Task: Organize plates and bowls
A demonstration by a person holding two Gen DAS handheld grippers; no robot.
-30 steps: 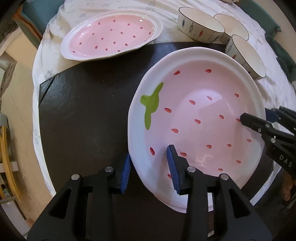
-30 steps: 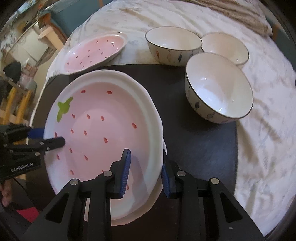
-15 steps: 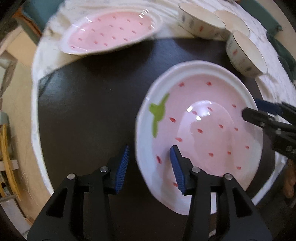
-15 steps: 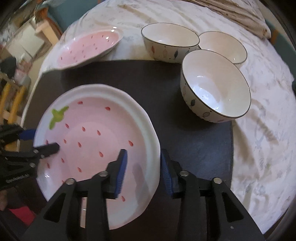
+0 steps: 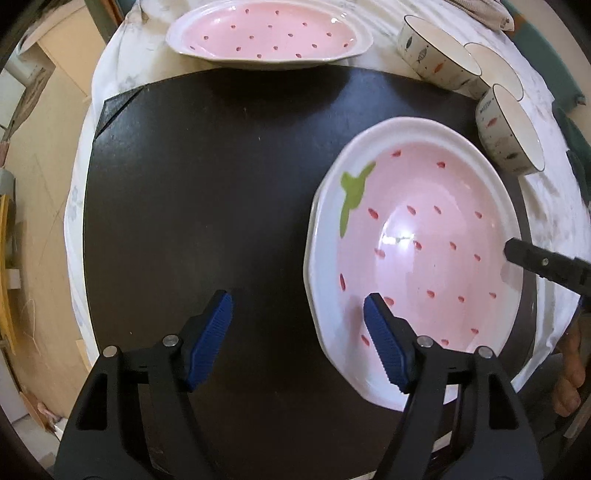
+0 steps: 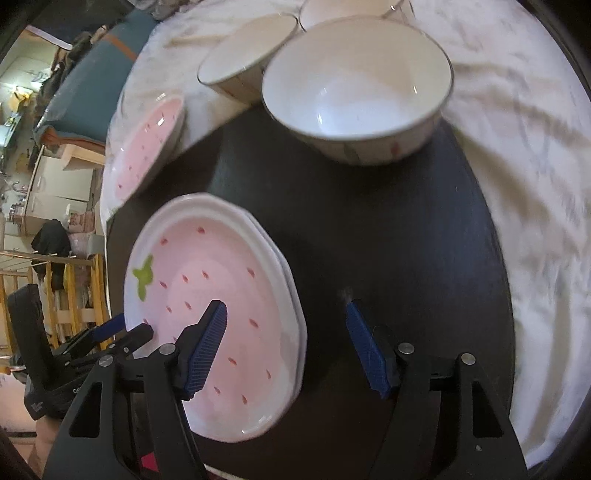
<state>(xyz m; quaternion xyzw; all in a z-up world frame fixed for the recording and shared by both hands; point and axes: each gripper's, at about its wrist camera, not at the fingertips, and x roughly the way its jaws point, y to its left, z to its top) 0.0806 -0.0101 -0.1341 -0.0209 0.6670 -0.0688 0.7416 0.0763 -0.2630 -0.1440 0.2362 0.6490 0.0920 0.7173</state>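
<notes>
A pink strawberry plate (image 5: 424, 240) lies on top of a second white-rimmed plate on the dark mat (image 5: 203, 184). My left gripper (image 5: 297, 332) straddles its near-left rim, jaws opening, pads off the plate. One of my right gripper's fingers (image 5: 535, 260) reaches over the far right rim. In the right wrist view the plate stack (image 6: 221, 295) has its right rim between the pads of my right gripper (image 6: 288, 343), which is also opening and touches nothing. My left gripper (image 6: 127, 328) sits at the stack's left edge.
Another pink plate (image 5: 266, 33) lies on the white tablecloth beyond the mat. Three white bowls (image 5: 436, 51) (image 5: 495, 70) (image 5: 513, 129) stand at the back right; the nearest bowl (image 6: 354, 85) sits at the mat's edge. A person's hand (image 5: 569, 369) shows at the right.
Both grippers opened wide and let go of the strawberry plate, which came down onto the plate beneath it. The right gripper rolled and shifted toward the bowls.
</notes>
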